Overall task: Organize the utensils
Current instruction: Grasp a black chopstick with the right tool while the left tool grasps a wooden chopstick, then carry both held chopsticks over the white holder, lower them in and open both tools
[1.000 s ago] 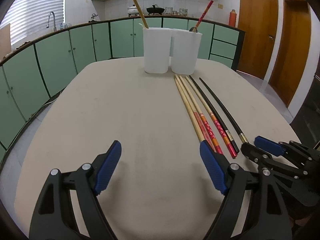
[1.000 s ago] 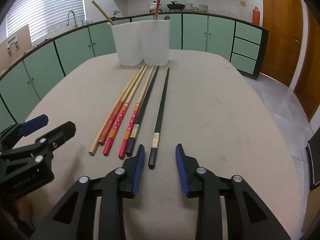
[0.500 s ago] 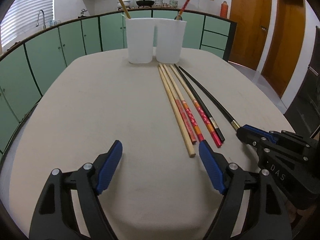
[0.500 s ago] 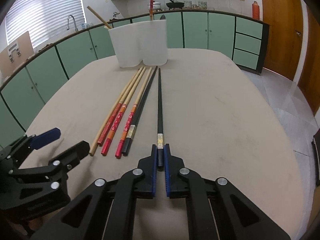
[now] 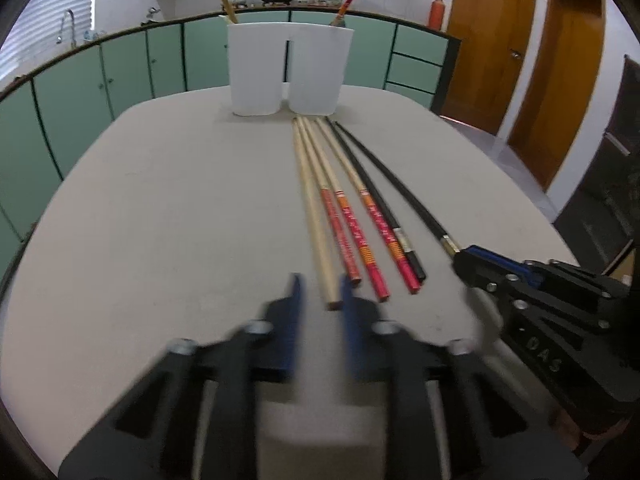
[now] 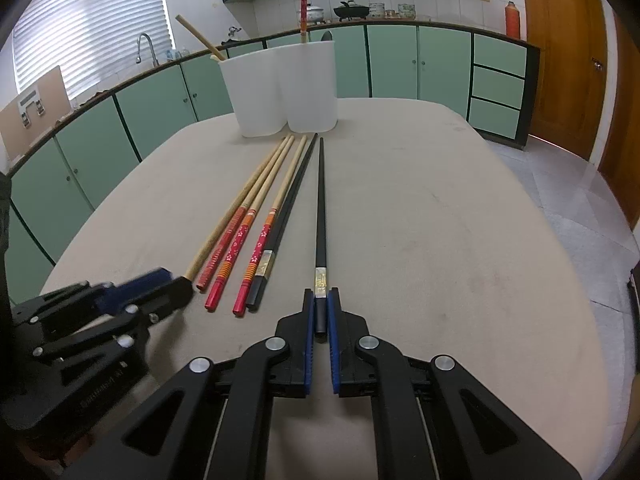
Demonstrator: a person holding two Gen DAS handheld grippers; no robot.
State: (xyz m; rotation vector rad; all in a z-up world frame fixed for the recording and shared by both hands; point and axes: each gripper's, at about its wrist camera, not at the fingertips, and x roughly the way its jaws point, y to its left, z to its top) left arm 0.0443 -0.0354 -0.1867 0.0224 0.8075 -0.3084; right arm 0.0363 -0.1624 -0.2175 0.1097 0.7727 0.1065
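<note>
Several chopsticks lie side by side on the beige table (image 5: 160, 220), pointing at two white holders (image 5: 288, 72). My right gripper (image 6: 321, 312) is shut on the near end of the rightmost black chopstick (image 6: 320, 216), which still rests on the table. My left gripper (image 5: 320, 296) is blurred and partly closed, its blue pads (image 5: 294, 300) either side of the near end of the plain wooden chopstick (image 5: 312, 208), not gripping it. Between them lie three red-handled chopsticks (image 5: 352, 232) and another black chopstick (image 5: 372, 196).
The left holder (image 6: 256, 92) has a wooden chopstick in it, the right holder (image 6: 310, 84) a red one and a dark utensil. Green cabinets (image 6: 400, 60) ring the table. Wooden doors (image 5: 492, 40) stand at the right. Each gripper shows in the other's view (image 5: 540, 300).
My right gripper went forward and shut on the black chopstick's end. My left gripper slid right to the wooden chopstick's end and its jaws narrowed a great deal.
</note>
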